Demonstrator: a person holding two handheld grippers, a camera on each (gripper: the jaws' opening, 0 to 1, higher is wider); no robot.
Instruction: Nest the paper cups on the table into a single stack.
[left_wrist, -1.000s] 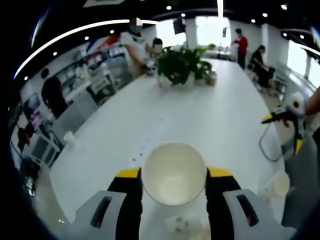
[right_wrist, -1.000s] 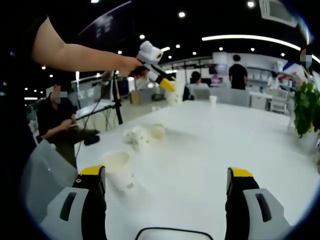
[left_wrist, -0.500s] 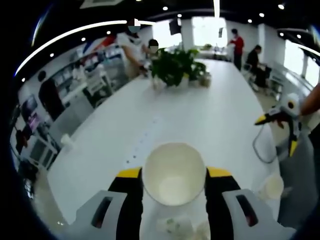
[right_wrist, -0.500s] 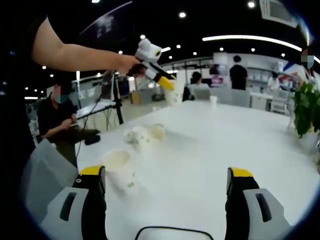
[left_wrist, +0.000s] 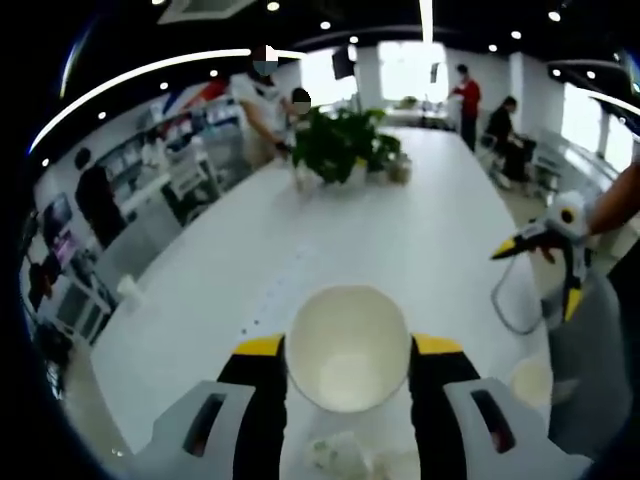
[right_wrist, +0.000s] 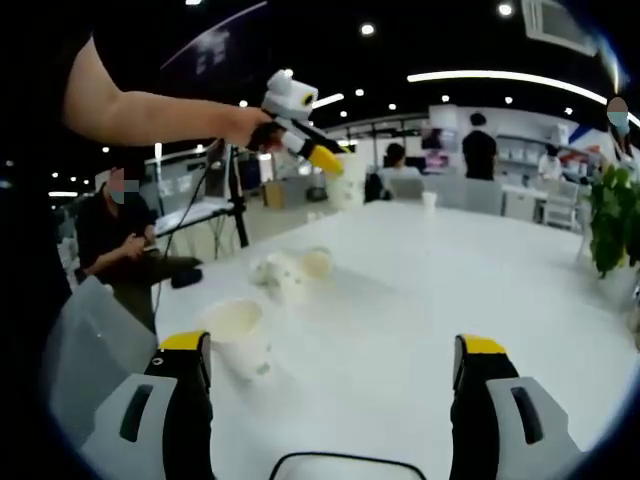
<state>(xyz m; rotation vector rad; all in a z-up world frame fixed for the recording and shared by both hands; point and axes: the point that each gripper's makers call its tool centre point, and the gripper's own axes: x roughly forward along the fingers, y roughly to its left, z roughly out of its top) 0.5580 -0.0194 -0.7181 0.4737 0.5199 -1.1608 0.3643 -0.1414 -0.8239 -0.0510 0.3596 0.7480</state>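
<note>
Cup held high is the headline here: the left gripper (left_wrist: 347, 350) has its two jaws clamped on the sides of a paper cup (left_wrist: 348, 345), mouth facing the camera, lifted above the white table (left_wrist: 400, 230). From the right gripper view that same left gripper (right_wrist: 330, 160) hangs in the air over the far-left part of the table, cup (right_wrist: 345, 188) pinched at its tip. My read is that it is carried up there so it can come down into another cup.

Moving right across the table, an upright cup (right_wrist: 234, 335) stands near the edge, just beside the right gripper's left jaw. Beyond it lie a crumpled-looking cup (right_wrist: 275, 273) and another cup (right_wrist: 315, 262), close together; which is the stack base I cannot tell.

The right gripper (right_wrist: 335, 385) has its jaws wide apart, nothing between them, low over bare tabletop.

Further right, a potted plant (right_wrist: 610, 215) sits near the table's far edge, well apart from the cups. A lone cup (right_wrist: 427, 201) stands at the far end. People stand around; nothing blocks the drop.
</note>
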